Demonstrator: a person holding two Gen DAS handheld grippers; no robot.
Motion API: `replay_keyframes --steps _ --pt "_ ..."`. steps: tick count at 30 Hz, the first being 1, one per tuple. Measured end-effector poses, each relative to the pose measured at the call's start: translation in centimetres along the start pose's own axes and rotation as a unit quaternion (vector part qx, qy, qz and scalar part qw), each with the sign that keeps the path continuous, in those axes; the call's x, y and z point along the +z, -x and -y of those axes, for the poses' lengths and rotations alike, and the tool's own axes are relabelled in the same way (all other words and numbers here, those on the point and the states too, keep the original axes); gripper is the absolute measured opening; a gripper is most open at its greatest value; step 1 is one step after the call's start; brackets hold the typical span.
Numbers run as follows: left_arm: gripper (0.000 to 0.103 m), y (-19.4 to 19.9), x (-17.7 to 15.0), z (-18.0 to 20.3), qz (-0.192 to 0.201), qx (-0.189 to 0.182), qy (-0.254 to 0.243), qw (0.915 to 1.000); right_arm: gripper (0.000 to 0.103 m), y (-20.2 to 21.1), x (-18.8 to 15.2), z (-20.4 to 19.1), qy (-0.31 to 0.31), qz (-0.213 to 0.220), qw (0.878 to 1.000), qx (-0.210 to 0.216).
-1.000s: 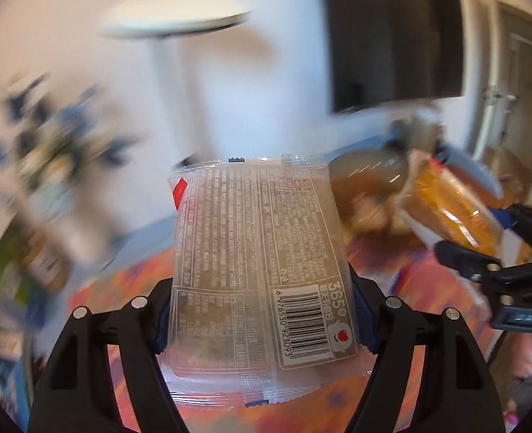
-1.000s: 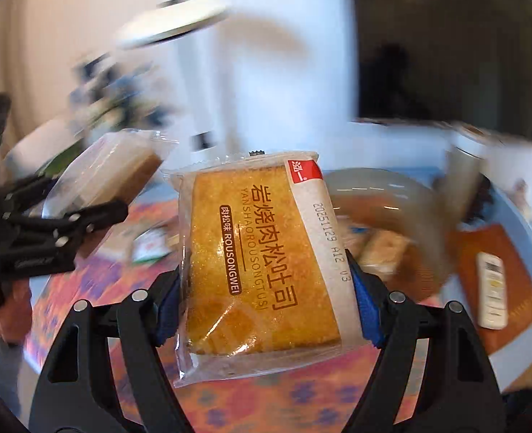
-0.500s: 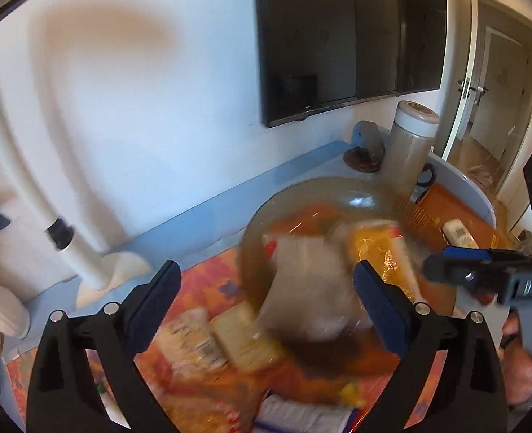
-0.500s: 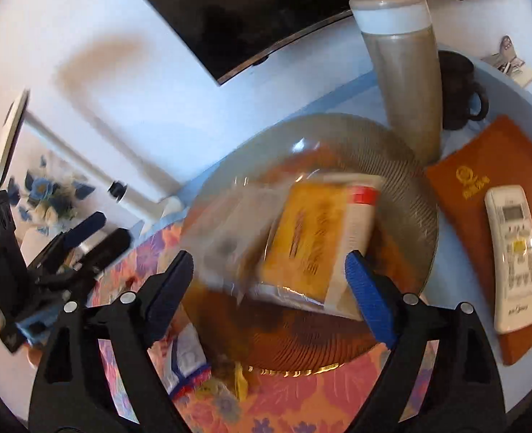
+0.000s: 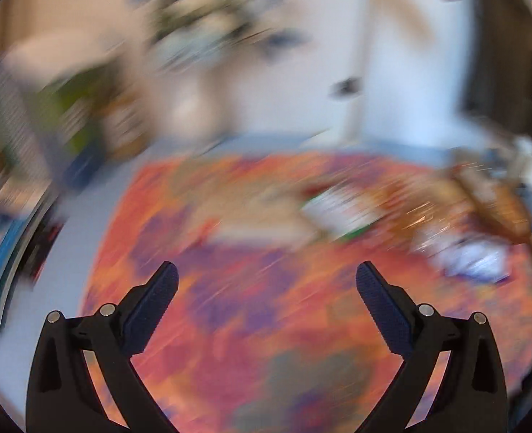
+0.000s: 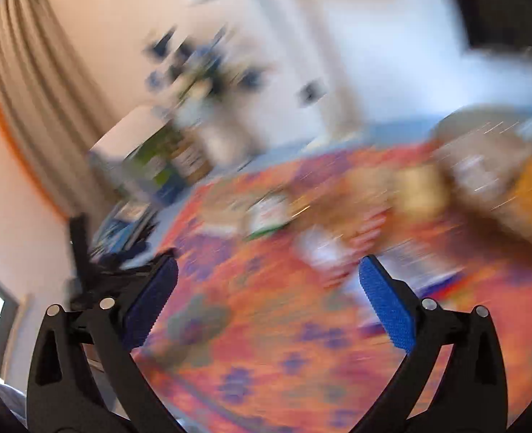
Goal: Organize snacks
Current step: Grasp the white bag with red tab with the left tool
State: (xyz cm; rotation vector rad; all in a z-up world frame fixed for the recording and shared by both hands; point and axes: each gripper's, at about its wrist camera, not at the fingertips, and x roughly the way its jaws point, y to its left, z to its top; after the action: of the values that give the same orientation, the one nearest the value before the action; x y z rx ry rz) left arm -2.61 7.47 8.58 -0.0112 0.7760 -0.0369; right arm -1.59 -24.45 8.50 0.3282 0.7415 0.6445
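Bright daylight; heavy motion blur smears both fisheye views, dark vignette at curved edges, only foreground sharp.

1. The left gripper (image 5: 267, 279), black with dark blue ribbed pads (image 5: 383, 312), hangs over the table with its two fingers spread wide and nothing between them.
2. Below it lies an orange, pink and purple patterned cloth (image 5: 258, 324) on a pale blue tabletop (image 5: 67, 252).
3. Everything beyond the fingers is smeared with blur.
4. Far right on the cloth sits a cluster of wrapped snack packets (image 5: 410, 213): one white with green, one white and blue, the rest brownish; no details can be made out.
5. A white wall (image 5: 403, 90) rises behind the table.
6. Blurred green and blue objects (image 5: 67, 122) stand at the left.
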Motion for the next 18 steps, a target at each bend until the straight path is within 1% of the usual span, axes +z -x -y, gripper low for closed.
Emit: replay_keyframes --steps 1,2,3,4,5,6,7,8,9,11,13,15,18 --pt "0.098 -0.7 -1.1 -1.0 -0.011 0.008 0.009 0.9999 0.100 -1.8 -0.8 -0.9 0.005 -0.010 1.000 -0.001" --pt "0.098 -1.7 -2.5 -2.1 -0.027 0.021 0.013 0.9993 0.100 -4.2 -1.9 -2.2 0.020 -0.023 0.999 -0.022" --pt "0.098 -2.1 -3.2 -2.5 -0.034 0.033 0.009 0.9988 0.100 -5.8 -2.6 -3.1 0.040 -0.030 0.997 -0.050" --pt "0.098 -2.4 -3.8 -3.1 -0.040 0.037 0.010 0.9985 0.100 -6.8 -3.0 -3.6 0.057 -0.032 0.995 -0.075" --pt "0.098 -2.5 -3.7 -3.3 -0.044 0.021 0.019 0.9986 0.100 -7.8 -3.5 -4.2 0.075 -0.032 0.991 -0.101" --pt "0.098 -2.7 -3.5 -3.6 -0.045 -0.002 0.032 0.9985 0.100 -8.8 -3.9 -4.7 0.089 -0.027 0.988 -0.123" --pt "0.098 -2.9 -3.5 -3.8 -0.046 -0.012 0.040 0.9981 0.100 -9.3 -4.2 -4.6 0.093 -0.022 0.986 -0.138" --pt "0.098 -3.3 -3.5 -3.8 -0.052 -0.008 0.040 0.9978 0.100 -9.7 -4.4 -4.5 0.093 -0.022 0.984 -0.153" --pt "0.098 -3.6 -3.6 -3.6 -0.061 -0.002 0.035 0.9975 0.100 -10.3 -4.4 -4.1 0.084 -0.034 0.982 -0.164" --pt "0.098 -3.8 -4.2 -3.0 -0.071 0.007 0.021 0.9972 0.100 -10.5 -4.5 -3.3 0.074 -0.042 0.982 -0.167" --pt "0.098 -3.7 -4.4 -2.5 -0.069 0.015 0.006 0.9975 0.100 -10.4 -4.6 -2.2 0.064 -0.044 0.982 -0.170" --pt "0.098 -3.5 -4.4 -1.8 -0.066 0.019 -0.010 0.9976 0.100 -11.0 -4.7 -1.5 0.048 -0.056 0.984 -0.165" --pt "0.098 -3.5 -4.5 -1.8 -0.064 0.038 -0.012 0.9971 0.100 -11.4 -4.6 -1.1 0.034 -0.068 0.986 -0.149"
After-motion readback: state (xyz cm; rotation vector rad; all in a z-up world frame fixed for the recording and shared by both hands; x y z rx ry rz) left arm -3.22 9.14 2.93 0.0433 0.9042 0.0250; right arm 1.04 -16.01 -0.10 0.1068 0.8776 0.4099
